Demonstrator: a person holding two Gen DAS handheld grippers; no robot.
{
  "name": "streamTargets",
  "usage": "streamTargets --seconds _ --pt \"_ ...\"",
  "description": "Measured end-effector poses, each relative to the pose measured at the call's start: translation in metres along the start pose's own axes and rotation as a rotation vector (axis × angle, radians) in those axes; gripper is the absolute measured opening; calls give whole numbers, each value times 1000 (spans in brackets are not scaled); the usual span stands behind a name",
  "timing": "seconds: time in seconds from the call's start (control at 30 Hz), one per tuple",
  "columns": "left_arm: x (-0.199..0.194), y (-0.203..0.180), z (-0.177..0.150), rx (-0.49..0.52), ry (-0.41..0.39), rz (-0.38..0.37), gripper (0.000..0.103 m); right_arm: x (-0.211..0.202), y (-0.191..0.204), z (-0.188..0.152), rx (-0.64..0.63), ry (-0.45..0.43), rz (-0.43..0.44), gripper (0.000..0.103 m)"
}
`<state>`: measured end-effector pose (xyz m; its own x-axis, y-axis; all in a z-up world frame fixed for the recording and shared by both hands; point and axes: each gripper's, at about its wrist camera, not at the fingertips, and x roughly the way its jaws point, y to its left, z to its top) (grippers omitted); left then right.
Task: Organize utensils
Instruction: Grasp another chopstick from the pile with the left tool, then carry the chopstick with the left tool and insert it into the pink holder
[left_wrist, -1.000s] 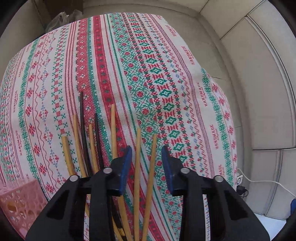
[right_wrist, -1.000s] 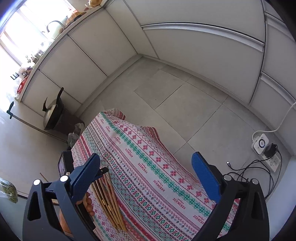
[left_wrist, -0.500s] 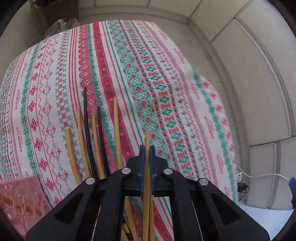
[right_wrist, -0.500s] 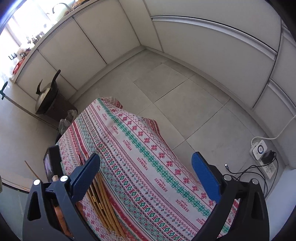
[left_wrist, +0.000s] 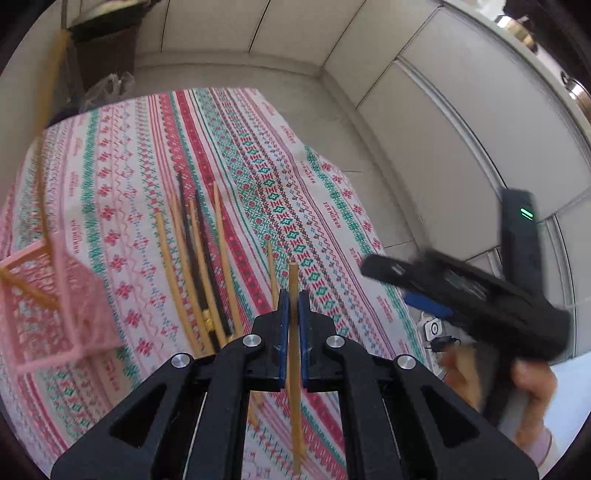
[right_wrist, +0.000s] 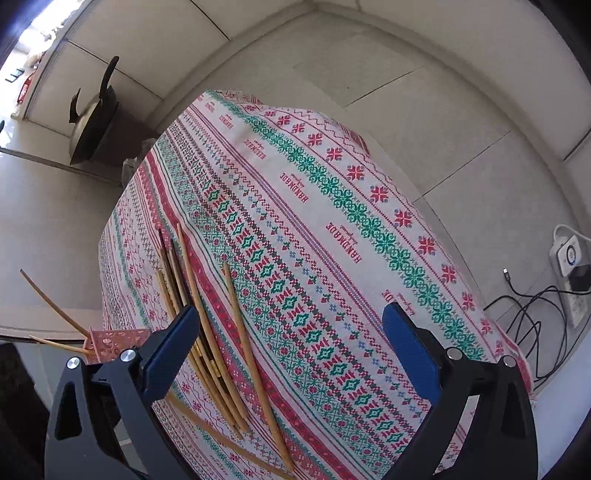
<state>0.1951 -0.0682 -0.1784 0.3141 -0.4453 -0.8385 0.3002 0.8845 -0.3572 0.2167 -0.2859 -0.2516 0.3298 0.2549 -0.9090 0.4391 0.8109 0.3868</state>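
The left gripper (left_wrist: 291, 328) pinches one chopstick (left_wrist: 294, 369) lengthwise along its fingers; the pink basket (left_wrist: 48, 306) lies to its left. The right gripper (right_wrist: 291, 347) hangs spread.

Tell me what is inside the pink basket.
Two bamboo chopsticks stand leaning in the pink basket, seen from both wrists. Its lower interior is blurred or hidden behind the right gripper.
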Motion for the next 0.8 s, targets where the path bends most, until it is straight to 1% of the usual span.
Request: streamTargets --seconds 0.07,0.13,0.23,0.27,0.37,0.4,0.43,0.47,0.5,0.57,0.6,0.73,0.8 --pt "-24 0 -14 13 -36 13 4 10 12 -2 -37 -24 -43 96" --pt "-46 4 -27 13 -65 22 4 25 29 -5 -103 -42 -100 96" --pt "-77 7 -45 21 -123 51 4 51 48 -11 -166 -35 -159 95" --pt "-86 9 -48 23 -139 55 4 59 54 -14 -182 -33 -168 91" --pt "-109 13 -62 26 -185 64 4 88 75 -24 -265 10 -225 71" --pt "-114 15 -64 25 -196 62 4 90 85 -29 -321 -42 -275 55" --pt "-120 16 -65 25 -207 61 4 92 94 -35 -377 -72 -313 49" --pt "-125 17 -66 24 -217 61 4 91 100 -39 -415 -89 -292 19" --pt "-128 18 -66 23 -228 62 4 91 103 -41 -424 -68 -273 6" --pt "-136 23 -66 9 -246 57 4 86 98 -40 -371 -37 -232 6" --pt "-139 26 -66 2 -254 53 4 79 93 -39 -341 -41 -200 6" --pt "-154 28 -69 -5 -287 43 4 34 83 -39 -315 -107 -119 6" --pt "-161 27 -71 -9 -305 42 4 3 77 -41 -300 -139 -63 6"
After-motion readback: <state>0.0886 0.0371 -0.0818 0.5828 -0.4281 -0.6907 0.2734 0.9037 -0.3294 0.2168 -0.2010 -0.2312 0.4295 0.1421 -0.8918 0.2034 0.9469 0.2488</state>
